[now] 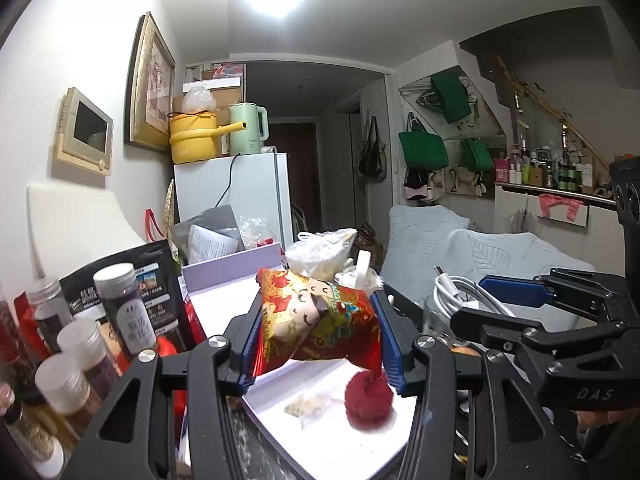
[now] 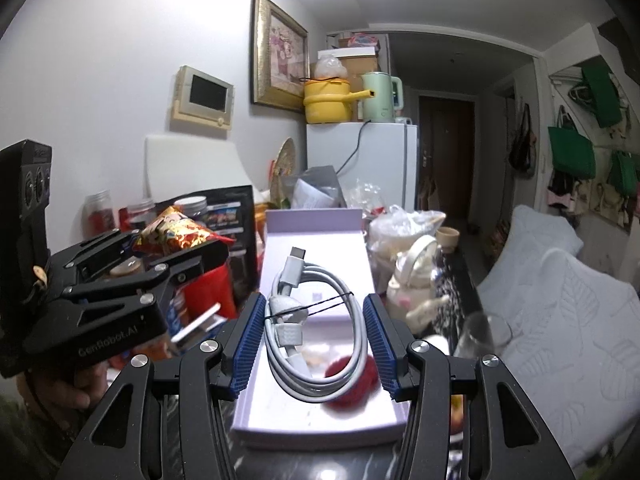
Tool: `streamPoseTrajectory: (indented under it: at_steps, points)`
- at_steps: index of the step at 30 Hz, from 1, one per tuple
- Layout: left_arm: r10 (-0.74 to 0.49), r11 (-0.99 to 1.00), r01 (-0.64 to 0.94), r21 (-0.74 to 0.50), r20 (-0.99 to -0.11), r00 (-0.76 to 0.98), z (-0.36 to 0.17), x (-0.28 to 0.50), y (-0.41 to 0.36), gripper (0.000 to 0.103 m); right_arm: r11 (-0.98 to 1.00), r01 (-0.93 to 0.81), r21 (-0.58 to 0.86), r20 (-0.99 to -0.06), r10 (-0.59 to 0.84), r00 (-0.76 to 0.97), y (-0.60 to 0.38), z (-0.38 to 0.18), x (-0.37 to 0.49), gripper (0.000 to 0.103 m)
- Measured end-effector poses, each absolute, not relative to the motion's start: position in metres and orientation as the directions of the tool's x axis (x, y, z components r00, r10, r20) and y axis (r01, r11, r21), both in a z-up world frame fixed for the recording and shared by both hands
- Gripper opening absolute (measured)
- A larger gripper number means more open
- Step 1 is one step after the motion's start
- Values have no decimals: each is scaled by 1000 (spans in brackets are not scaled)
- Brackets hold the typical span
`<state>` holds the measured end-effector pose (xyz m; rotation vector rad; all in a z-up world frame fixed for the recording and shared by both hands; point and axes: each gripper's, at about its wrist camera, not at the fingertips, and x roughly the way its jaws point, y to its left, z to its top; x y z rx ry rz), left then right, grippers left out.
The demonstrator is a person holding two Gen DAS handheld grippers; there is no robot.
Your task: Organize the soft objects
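My left gripper [image 1: 318,330] is shut on a red and gold stuffed pouch [image 1: 316,320] with a doll face, held in the air above the open lilac box [image 1: 224,268]. A red pom-pom [image 1: 368,402] dangles under the pouch, over the box's white floor. My right gripper [image 2: 314,338] is shut on a coiled white charging cable [image 2: 316,332] bound by a black elastic, also lifted above the lilac box [image 2: 316,216]. In the right wrist view the left gripper [image 2: 168,252] with the pouch [image 2: 180,234] shows at the left. The right gripper [image 1: 496,300] with the cable [image 1: 460,292] appears at the right of the left wrist view.
Several jars [image 1: 120,304] and a black packet [image 1: 120,276] crowd the left side. A plastic bag [image 2: 404,224], a white lidded jar [image 2: 412,276] and a glass [image 2: 480,332] stand right of the box. A pale sofa [image 2: 560,300] lies to the right, a white fridge [image 2: 368,160] behind.
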<state>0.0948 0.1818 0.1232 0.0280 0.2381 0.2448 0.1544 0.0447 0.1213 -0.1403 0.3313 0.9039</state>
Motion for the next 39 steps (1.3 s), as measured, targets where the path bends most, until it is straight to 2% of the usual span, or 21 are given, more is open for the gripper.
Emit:
streamPoseTrajectory:
  at_steps: [11, 17, 21, 32, 39]
  points:
    - [299, 953, -303, 23, -253, 920, 109, 151, 226, 49, 625, -780, 41, -347, 740, 576, 94, 111, 218, 50]
    - [335, 939, -340, 43, -330, 883, 84, 176, 244, 49, 657, -753, 49, -391, 706, 590, 114, 88, 247, 50]
    - [344, 934, -354, 48, -382, 858, 66, 191, 250, 49, 701, -713, -5, -433, 642, 633, 124, 70, 263, 50]
    - [292, 949, -310, 54, -524, 801, 21, 230, 255, 49, 697, -717, 17, -571, 596, 565, 141, 29, 294, 50]
    - [239, 951, -309, 0, -634, 735, -1, 245, 271, 49, 688, -722, 72, -641, 586, 495, 153, 8, 304, 50]
